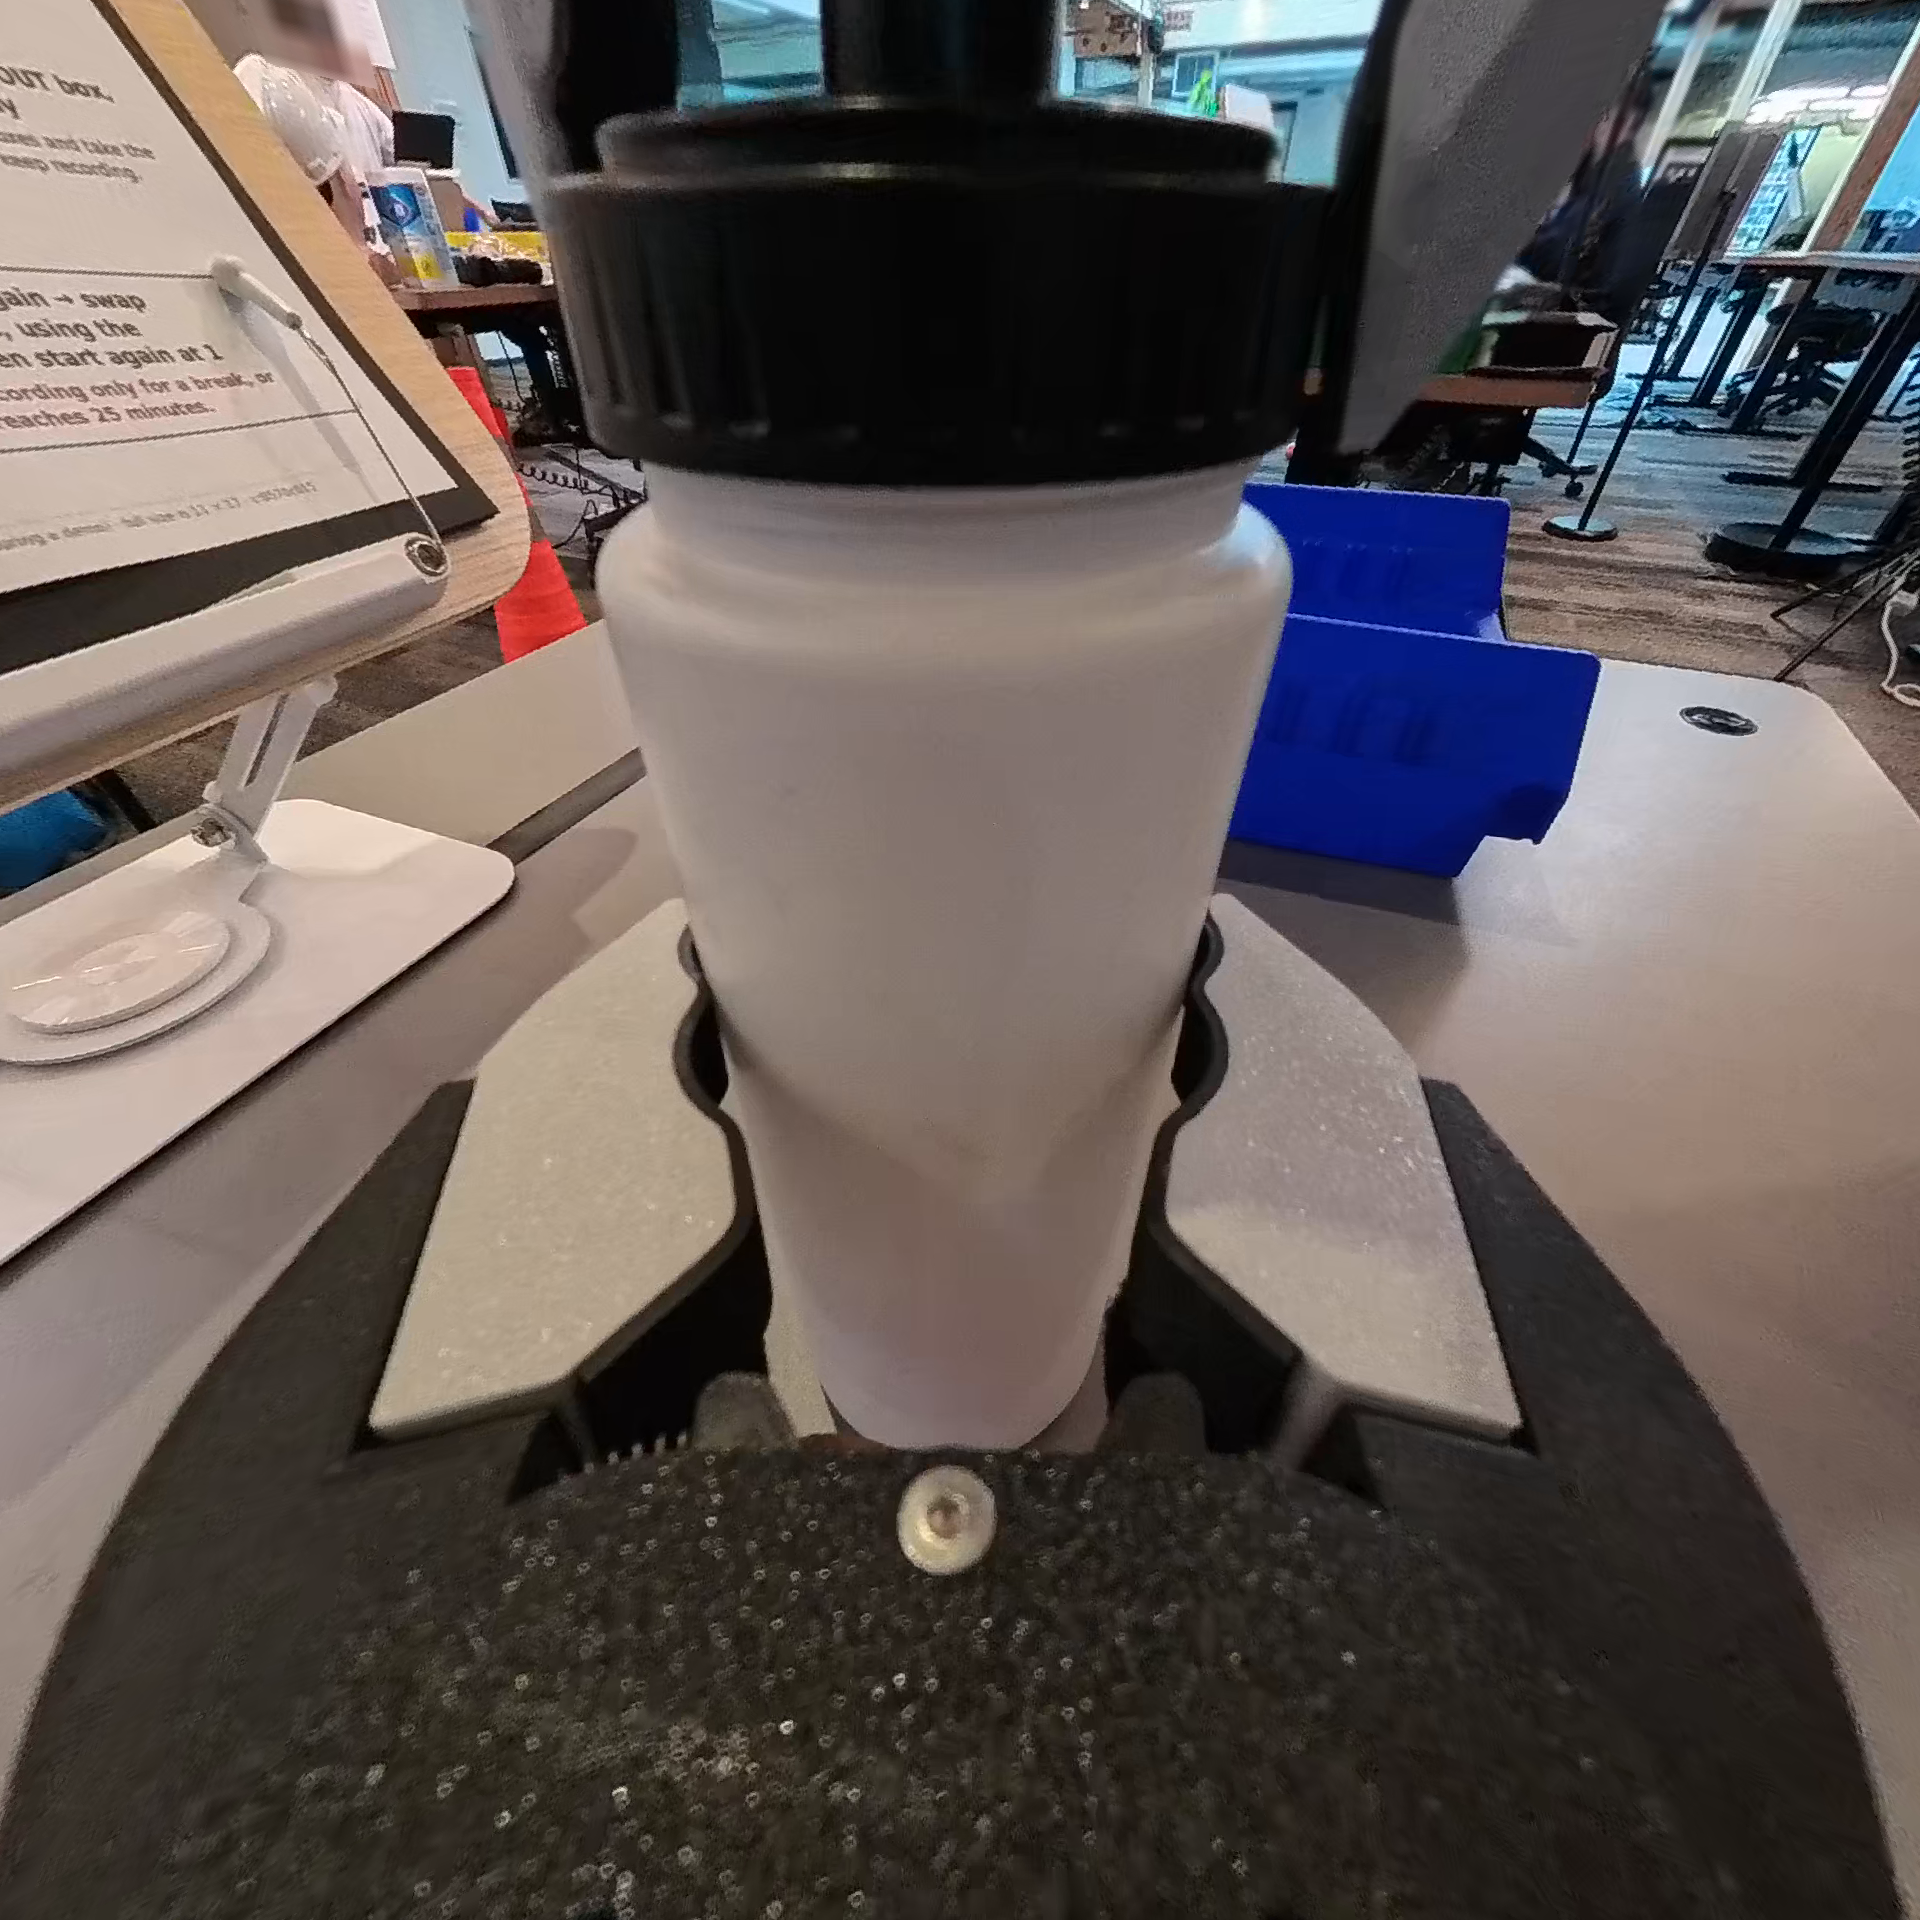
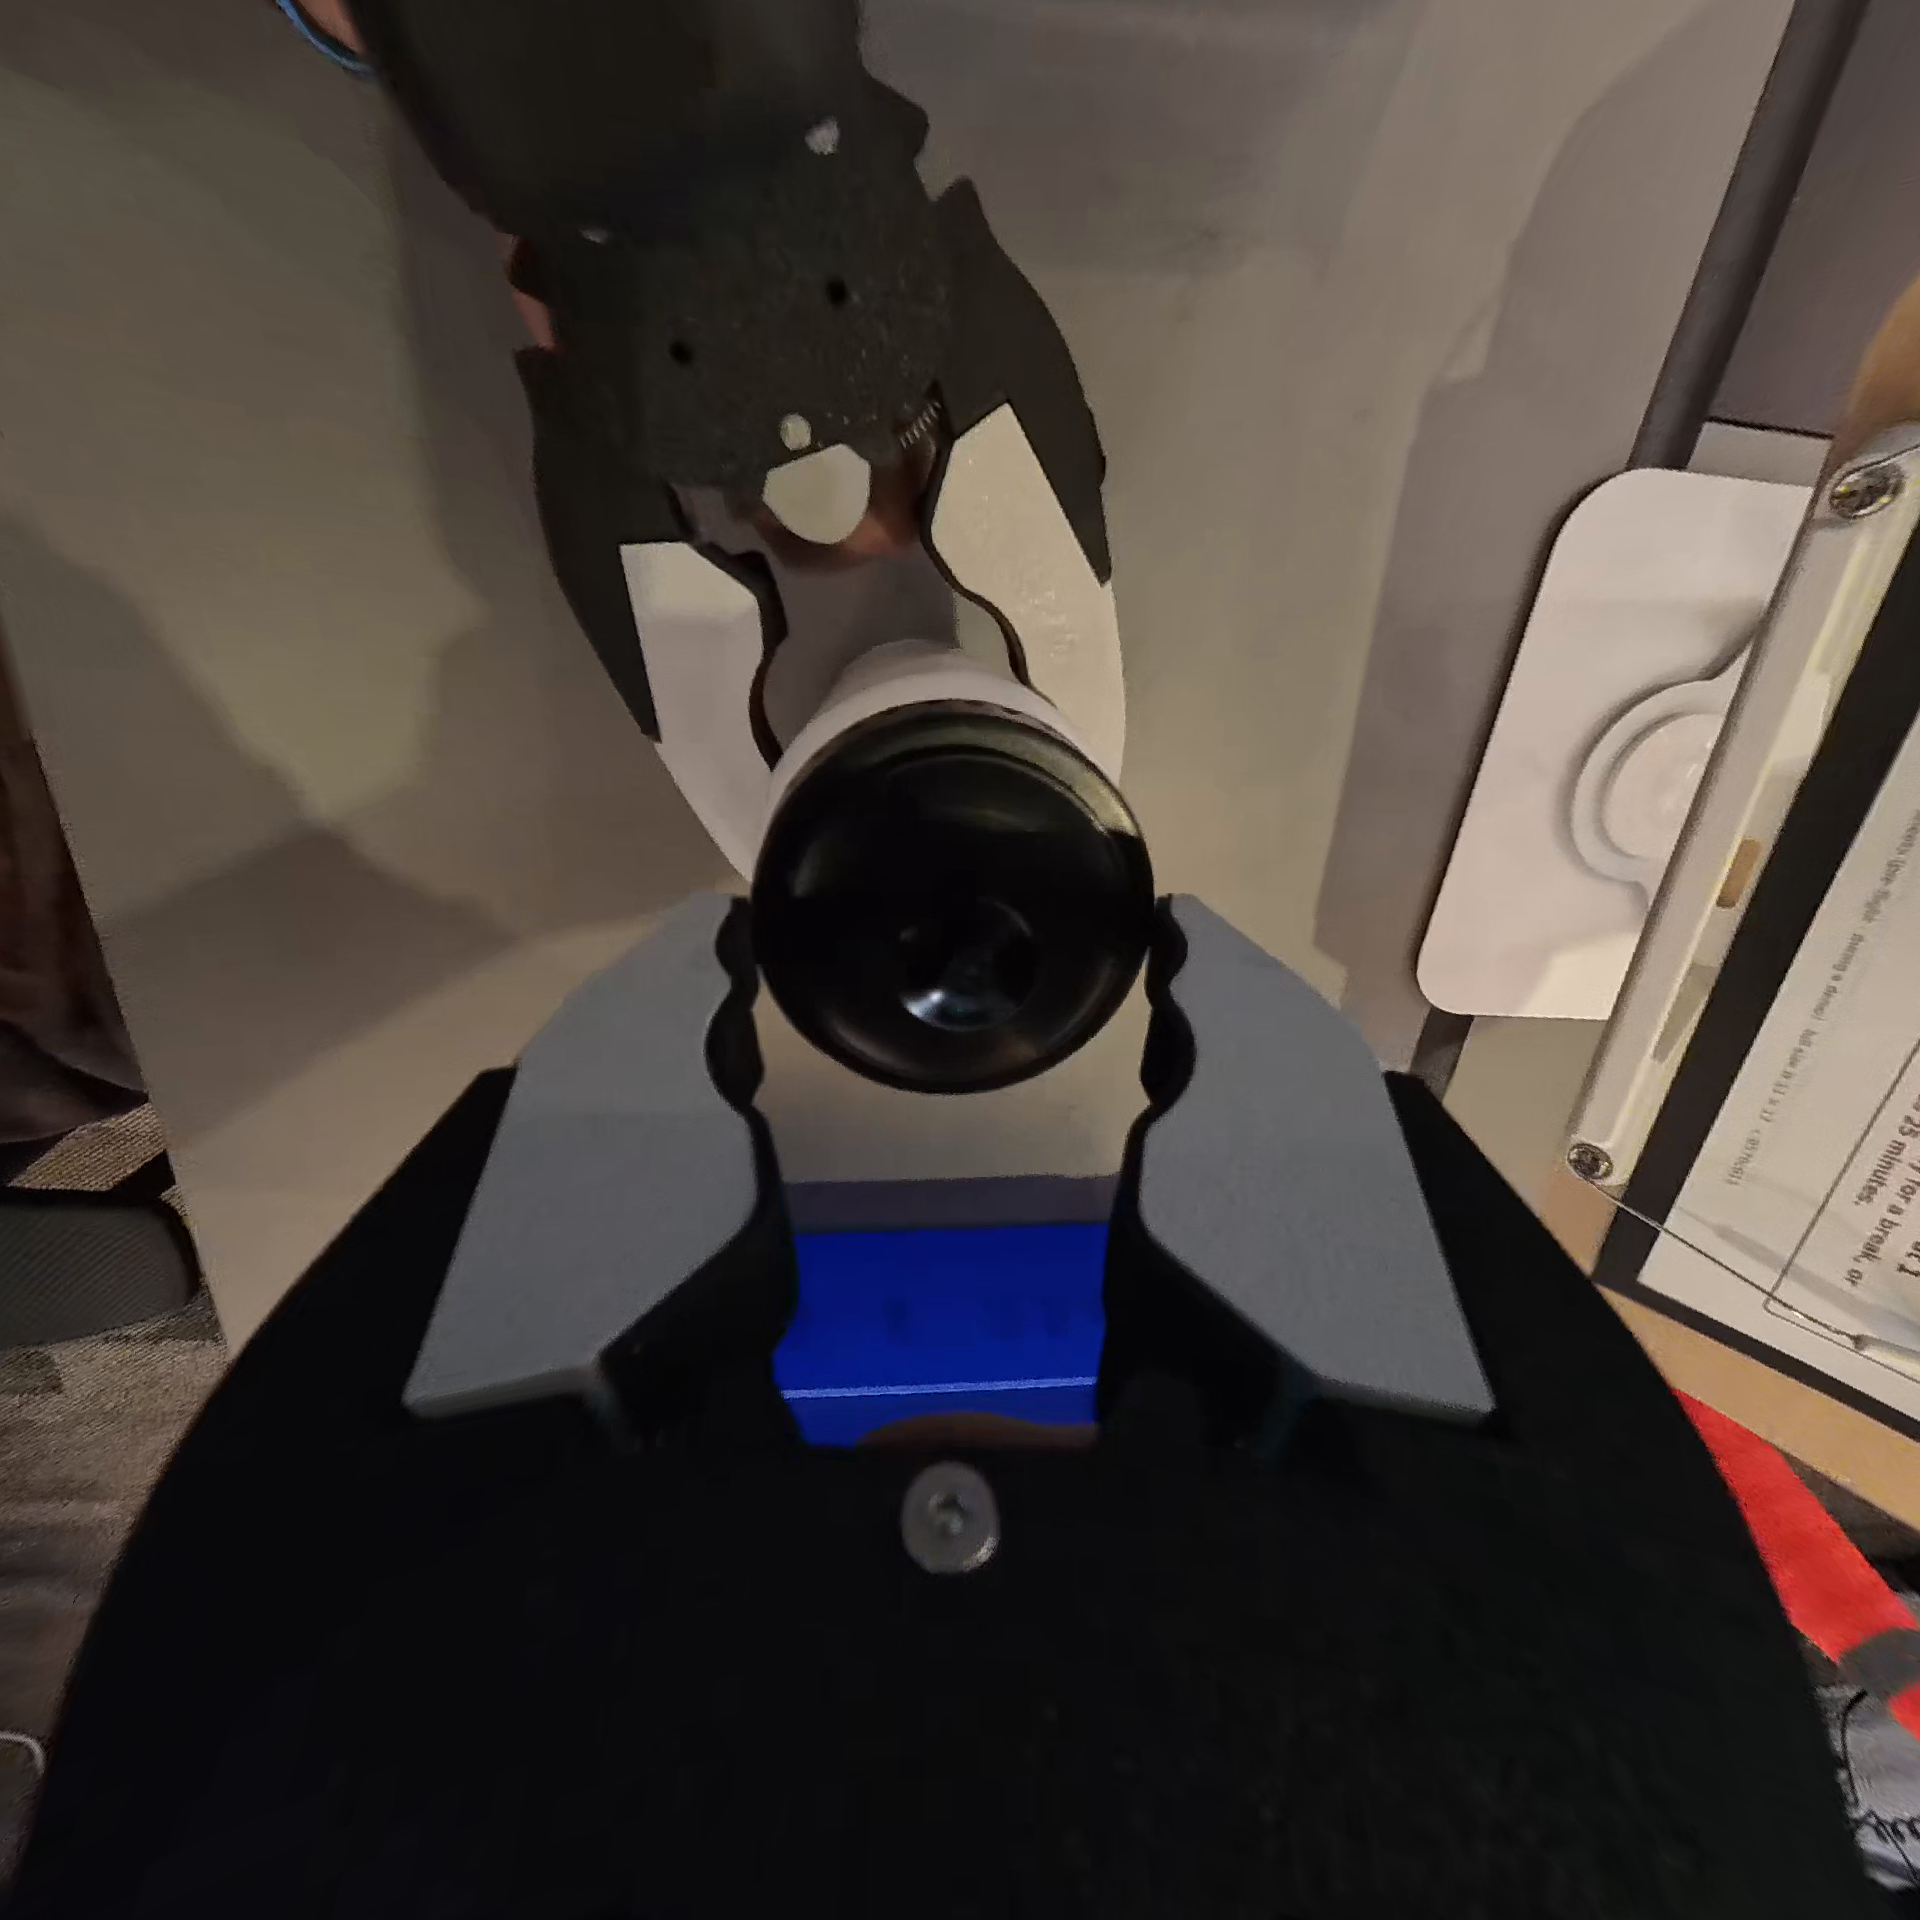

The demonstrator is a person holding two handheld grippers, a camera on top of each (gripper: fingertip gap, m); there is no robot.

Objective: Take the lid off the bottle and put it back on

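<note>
Left tongs [image 1: 940,997] clamp the stiff, smooth, likely light white bottle [image 1: 940,831] low, while right tongs [image 2: 948,971] straddle its ribbed black lid [image 2: 951,914], pads not clearly pressing.

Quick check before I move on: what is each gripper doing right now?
Left gripper: closed on the white plastic bottle, holding it upright.
Right gripper: around the bottle's black screw lid; whether it presses cannot be told.

A smooth grey desk [image 1: 1662,1039] carries a blue plastic bin [image 1: 1392,727] and a white tablet stand [image 1: 312,894]. Beyond lie patterned carpet [image 1: 1662,499], black office chairs [image 1: 1808,353], wooden tables [image 1: 1507,390] and bright windows [image 1: 1808,104].
</note>
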